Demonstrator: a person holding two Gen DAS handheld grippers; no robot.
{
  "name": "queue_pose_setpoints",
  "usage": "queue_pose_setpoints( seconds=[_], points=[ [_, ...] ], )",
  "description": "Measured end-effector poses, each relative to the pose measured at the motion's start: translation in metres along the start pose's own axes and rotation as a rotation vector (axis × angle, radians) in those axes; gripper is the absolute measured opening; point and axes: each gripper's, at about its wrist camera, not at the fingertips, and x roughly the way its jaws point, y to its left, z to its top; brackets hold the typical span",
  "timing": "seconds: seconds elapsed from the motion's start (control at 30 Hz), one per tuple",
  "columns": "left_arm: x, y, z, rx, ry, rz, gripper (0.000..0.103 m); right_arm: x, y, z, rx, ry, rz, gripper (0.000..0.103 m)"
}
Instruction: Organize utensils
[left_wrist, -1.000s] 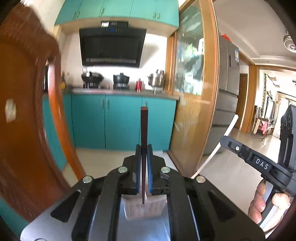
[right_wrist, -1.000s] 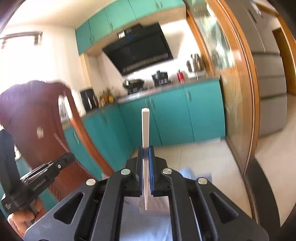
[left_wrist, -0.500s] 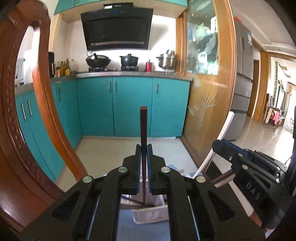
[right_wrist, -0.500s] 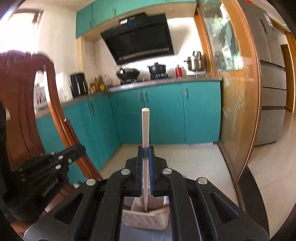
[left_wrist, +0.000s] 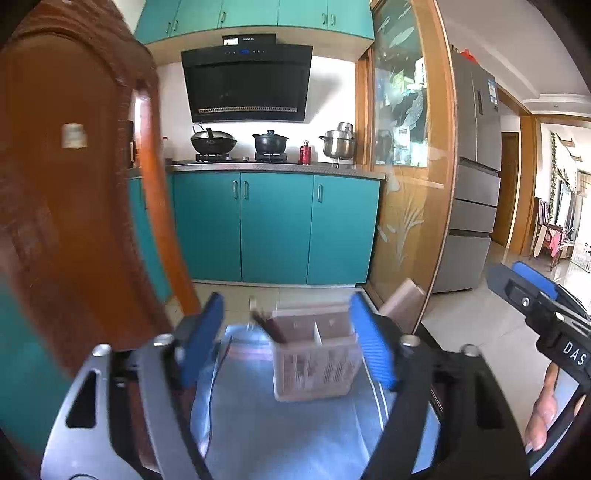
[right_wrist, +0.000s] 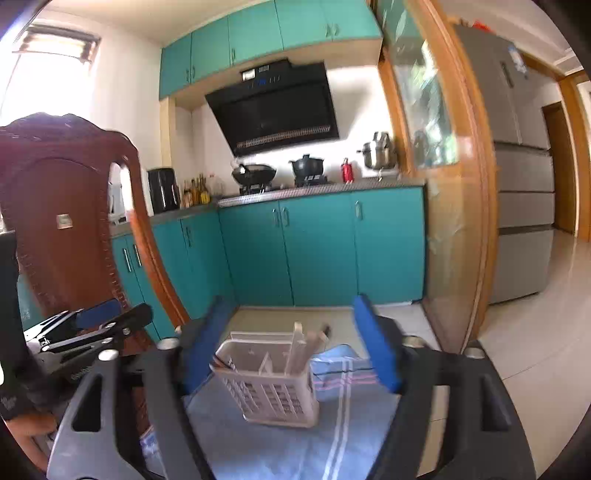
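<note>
A white perforated utensil basket with a divider stands on a blue cloth. A dark brown stick-shaped utensil leans in its left compartment, blurred. A pale utensil leans in the other compartment. My left gripper hangs just short of the basket, jaws opening, nothing between its pads. My right gripper does the same from the other side, jaws opening and empty. Each gripper shows at the edge of the other's view: the right one, the left one.
A carved brown wooden chair back rises close on the left. Teal kitchen cabinets and a stove with pots lie beyond. A glass-panelled wooden door frame and a grey fridge stand to the right.
Both grippers came down toward the basket and opened. The dark utensil left the left jaws and the white one left the right jaws; both now lean in the basket.
</note>
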Motion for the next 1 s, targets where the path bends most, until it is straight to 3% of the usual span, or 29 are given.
queue_pose_setpoints(
  seconds=[0.23, 0.47, 0.63, 0.8, 1.0],
  points=[
    [-0.09, -0.014, -0.056, 0.011, 0.025, 0.041, 0.095, -0.079, -0.004, -0.052, -0.016, 0.08, -0.09, 0.098],
    [-0.154, -0.022, -0.096, 0.038, 0.043, 0.089, 0.099, -0.131, 0.01, -0.084, -0.06, 0.128, -0.131, 0.1],
    [-0.188, -0.024, -0.116, 0.007, 0.052, 0.093, 0.099, -0.16, 0.031, -0.097, -0.151, 0.119, -0.155, 0.1],
    [-0.197, -0.036, -0.123, 0.042, 0.073, 0.071, 0.1, -0.181, 0.036, -0.096, -0.149, 0.086, -0.147, 0.1],
    [-0.208, -0.035, -0.119, 0.055, 0.041, 0.074, 0.1, -0.186, 0.039, -0.094, -0.164, 0.078, -0.172, 0.1]
  ],
)
